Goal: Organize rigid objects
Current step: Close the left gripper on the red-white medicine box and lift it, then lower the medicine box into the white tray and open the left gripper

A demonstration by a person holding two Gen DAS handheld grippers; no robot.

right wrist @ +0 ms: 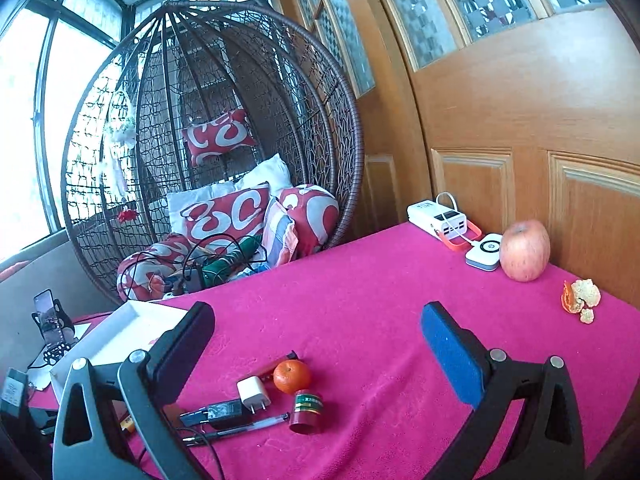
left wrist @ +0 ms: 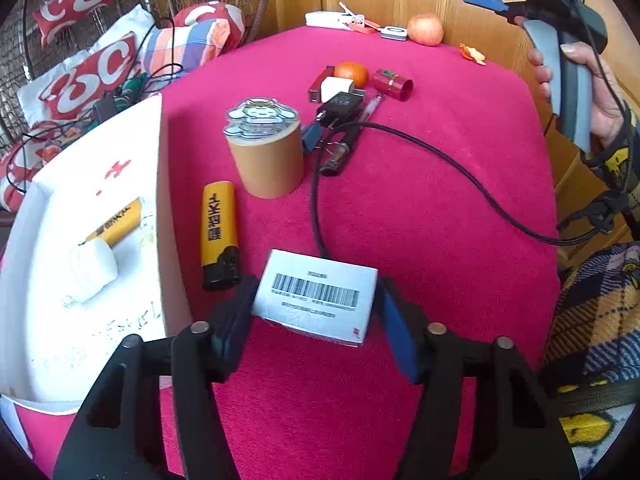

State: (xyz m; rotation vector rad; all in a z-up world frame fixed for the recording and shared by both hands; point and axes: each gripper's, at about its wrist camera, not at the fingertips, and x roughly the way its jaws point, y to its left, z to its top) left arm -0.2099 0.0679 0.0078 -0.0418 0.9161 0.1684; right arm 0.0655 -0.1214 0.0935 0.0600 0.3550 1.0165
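tablecloth (left wrist: pixel 400 240): rough pink terry cloth | lighter (left wrist: pixel 220 232): glossy plastic | door (right wrist: pixel 520 100): smooth varnished wood

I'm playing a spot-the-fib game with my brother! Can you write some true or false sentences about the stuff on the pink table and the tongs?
1. The left tongs have the barcode box between their fingers. True.
2. The right tongs are squeezing the small orange. False: they are wide open in the air, holding nothing.
3. One yellow lighter lies on the pink cloth beside the white tray. True.
4. The white tray has nothing in it. False: another yellow lighter and a white bottle lie inside.
5. The apple sits near the wooden door. True.
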